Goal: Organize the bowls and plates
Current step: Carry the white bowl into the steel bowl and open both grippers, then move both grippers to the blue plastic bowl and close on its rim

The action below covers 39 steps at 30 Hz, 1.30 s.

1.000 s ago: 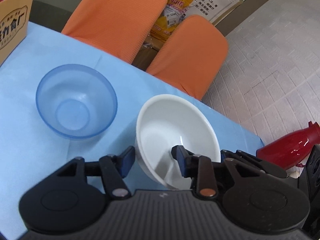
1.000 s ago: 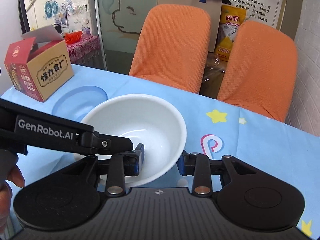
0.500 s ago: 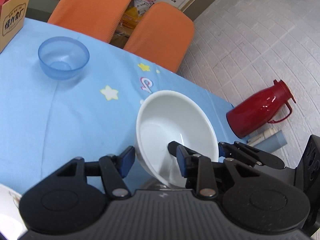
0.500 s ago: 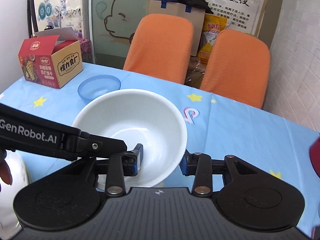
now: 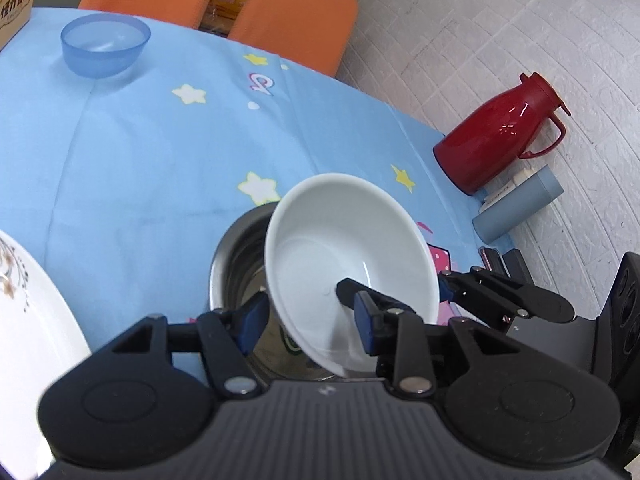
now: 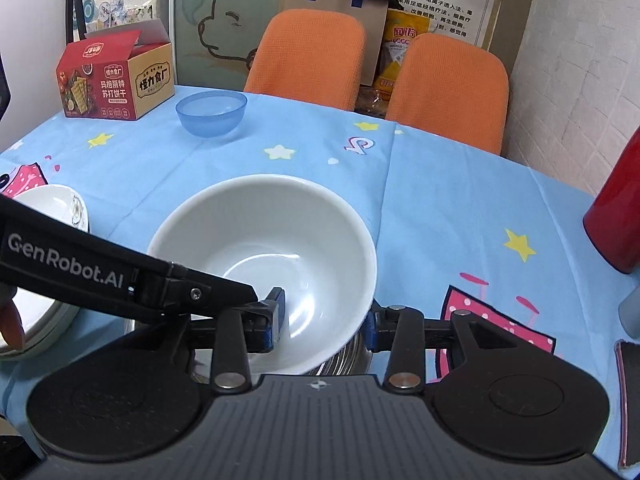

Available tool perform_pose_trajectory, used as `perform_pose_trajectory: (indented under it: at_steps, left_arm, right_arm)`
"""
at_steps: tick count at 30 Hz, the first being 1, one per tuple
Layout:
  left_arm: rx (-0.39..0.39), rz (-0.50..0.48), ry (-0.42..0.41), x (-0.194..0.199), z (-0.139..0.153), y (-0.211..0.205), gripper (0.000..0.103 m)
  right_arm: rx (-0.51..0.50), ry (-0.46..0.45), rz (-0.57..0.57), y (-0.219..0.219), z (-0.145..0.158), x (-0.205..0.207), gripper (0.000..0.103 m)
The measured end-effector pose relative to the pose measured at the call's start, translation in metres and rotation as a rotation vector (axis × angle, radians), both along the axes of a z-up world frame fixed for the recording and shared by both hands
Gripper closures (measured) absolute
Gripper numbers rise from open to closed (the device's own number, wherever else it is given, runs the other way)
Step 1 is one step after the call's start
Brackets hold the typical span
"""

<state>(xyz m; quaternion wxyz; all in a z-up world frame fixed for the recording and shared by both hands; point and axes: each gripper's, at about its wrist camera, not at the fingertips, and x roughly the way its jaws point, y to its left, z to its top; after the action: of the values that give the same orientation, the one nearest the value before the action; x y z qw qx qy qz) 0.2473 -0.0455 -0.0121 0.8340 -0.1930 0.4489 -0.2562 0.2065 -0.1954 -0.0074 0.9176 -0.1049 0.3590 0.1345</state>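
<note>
A white bowl (image 5: 352, 264) is held by both grippers, each with one finger inside and one outside its rim. My left gripper (image 5: 306, 318) is shut on its left rim. My right gripper (image 6: 326, 316) is shut on its right rim; the bowl (image 6: 264, 256) shows tilted there too. It hangs just over a steel bowl (image 5: 232, 256) on the blue tablecloth; the steel rim (image 6: 344, 356) peeks out below. A blue plastic bowl (image 5: 105, 45) stands far across the table, also in the right wrist view (image 6: 211, 114). A white patterned plate (image 5: 28, 320) lies at the left.
A red thermos (image 5: 496, 136) and a grey-blue tumbler (image 5: 520, 204) stand at the table's right edge. A red cracker box (image 6: 116, 76) sits at the far left. Two orange chairs (image 6: 308, 56) stand behind the table. A dark phone (image 6: 628, 396) lies at the right.
Both grippers carried the white bowl back toward the near side of the table, away from the blue bowl. It now hangs over the steel bowl, which has come into view.
</note>
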Motion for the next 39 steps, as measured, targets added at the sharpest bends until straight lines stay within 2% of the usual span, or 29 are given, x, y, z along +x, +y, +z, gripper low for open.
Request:
perform_pose_trajectory:
  at_steps: [2,3,5,6,7,13,15,18,23,31,35,39]
  left_arm:
    - [0.017,-0.014,-0.015,-0.002,0.0,-0.001,0.065]
    - [0.03,-0.013,-0.024,-0.003,0.001,0.0,0.056]
    - [0.036,-0.022,-0.038,-0.004,0.005,0.001,0.049]
    - [0.038,-0.025,-0.042,-0.004,0.008,0.002,0.04]
    - [0.031,-0.027,-0.052,-0.006,0.01,0.004,0.035]
    - [0.003,-0.038,-0.146,-0.024,0.033,0.017,0.031]
    - [0.01,-0.032,-0.178,-0.031,0.038,0.021,0.03]
    - [0.04,-0.031,-0.218,-0.041,0.043,0.025,0.03]
    - [0.089,-0.018,-0.24,-0.055,0.044,0.035,0.029]
    - [0.12,0.037,-0.278,-0.069,0.052,0.066,0.029]
    - [0.13,0.06,-0.291,-0.062,0.057,0.082,0.029]
    - [0.142,0.078,-0.285,-0.042,0.057,0.096,0.029]
  right_arm:
    - [0.022,0.006,0.002,-0.002,-0.002,-0.001,0.036]
    - [0.031,0.004,-0.001,-0.002,-0.003,-0.003,0.036]
    - [0.04,-0.012,-0.004,-0.004,-0.003,-0.007,0.036]
    - [0.052,-0.02,-0.012,-0.006,-0.001,-0.009,0.035]
    - [0.059,-0.032,-0.024,-0.008,0.001,-0.013,0.033]
    - [0.094,-0.124,-0.1,-0.03,0.015,-0.036,0.019]
    - [0.12,-0.138,-0.123,-0.036,0.017,-0.044,0.009]
    - [0.147,-0.153,-0.135,-0.037,0.017,-0.056,0.001]
    - [0.145,-0.148,-0.099,-0.025,0.016,-0.069,0.0]
    - [0.155,-0.195,-0.058,-0.005,0.04,-0.083,0.0]
    - [0.157,-0.208,-0.04,0.004,0.048,-0.083,0.0]
    - [0.157,-0.192,-0.024,0.015,0.051,-0.061,0.0]
